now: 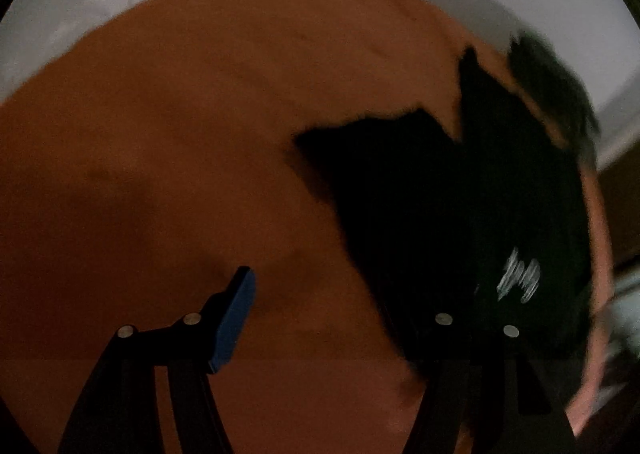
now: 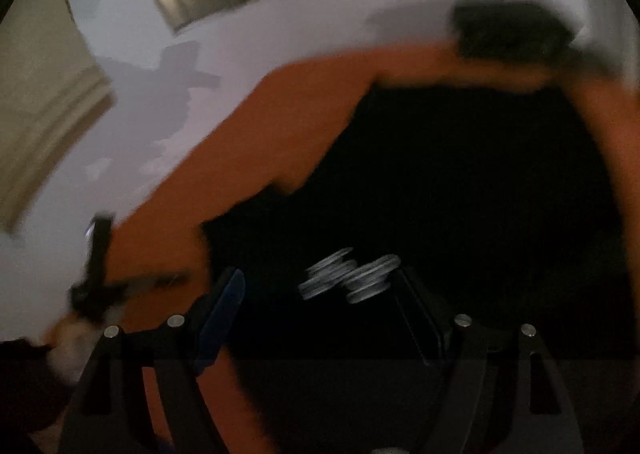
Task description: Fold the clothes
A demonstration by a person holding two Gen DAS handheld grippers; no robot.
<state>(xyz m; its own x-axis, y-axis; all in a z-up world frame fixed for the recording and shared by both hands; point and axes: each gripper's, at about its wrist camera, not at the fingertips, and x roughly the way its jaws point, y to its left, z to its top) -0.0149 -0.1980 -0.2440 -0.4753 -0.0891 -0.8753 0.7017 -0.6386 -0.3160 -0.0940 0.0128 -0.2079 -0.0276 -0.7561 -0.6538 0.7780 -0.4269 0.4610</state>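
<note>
Nearest the lens in the right wrist view, the right gripper point(image 2: 320, 310) stands wide apart over the black garment point(image 2: 460, 194), nothing pressed between its pads, though blur hides whether cloth brushes them; the garment, with a white print point(image 2: 348, 278), lies spread on the orange surface point(image 2: 280, 114), filling its near and right part; the left gripper point(image 1: 340, 318) is likewise wide, empty, poised over bare orange just left of the garment's edge; a darker bundle point(image 2: 508, 30) sits at the far right edge. My worry: in this dimness and blur, a grab could miss the hem or pinch two layers, skewing the fold.
</note>
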